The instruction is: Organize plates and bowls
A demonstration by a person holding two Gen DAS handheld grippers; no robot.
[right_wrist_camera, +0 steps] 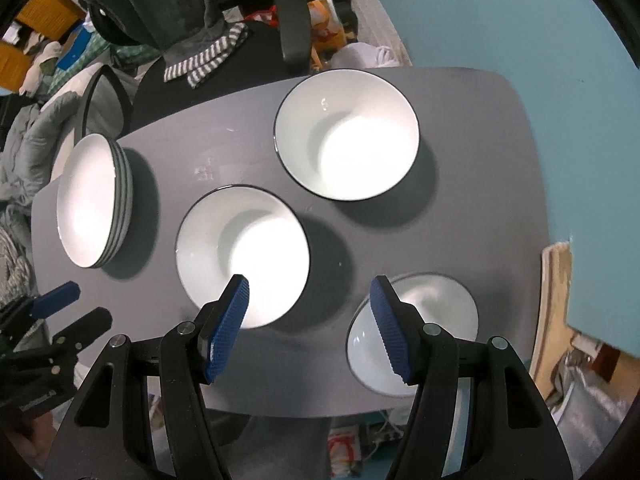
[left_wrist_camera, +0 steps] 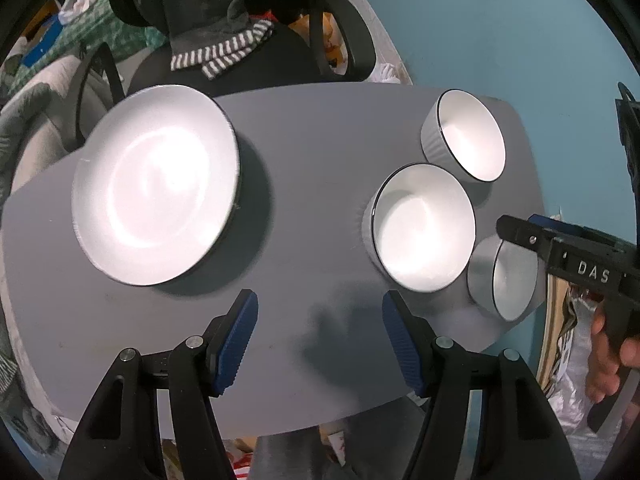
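Observation:
On the left of the grey table (left_wrist_camera: 312, 152) stands a stack of white plates (left_wrist_camera: 156, 184) with dark rims. Three white bowls stand apart on the right: a far one (left_wrist_camera: 468, 136), a middle one (left_wrist_camera: 424, 228) and a near one (left_wrist_camera: 512, 280). My left gripper (left_wrist_camera: 320, 320) hangs open above bare table between the plates and the bowls. My right gripper (right_wrist_camera: 310, 308) is open too, high over the gap between the middle bowl (right_wrist_camera: 244, 256) and the near bowl (right_wrist_camera: 416, 328). Neither holds anything. The right wrist view also shows the far bowl (right_wrist_camera: 348, 132) and the plates (right_wrist_camera: 92, 200).
A black office chair (right_wrist_camera: 292, 24) draped with dark and striped clothing stands behind the table. A teal wall (right_wrist_camera: 520, 20) lies to the right, with bags and clutter on the floor around. A hand (left_wrist_camera: 612, 352) holds the right tool at the right edge.

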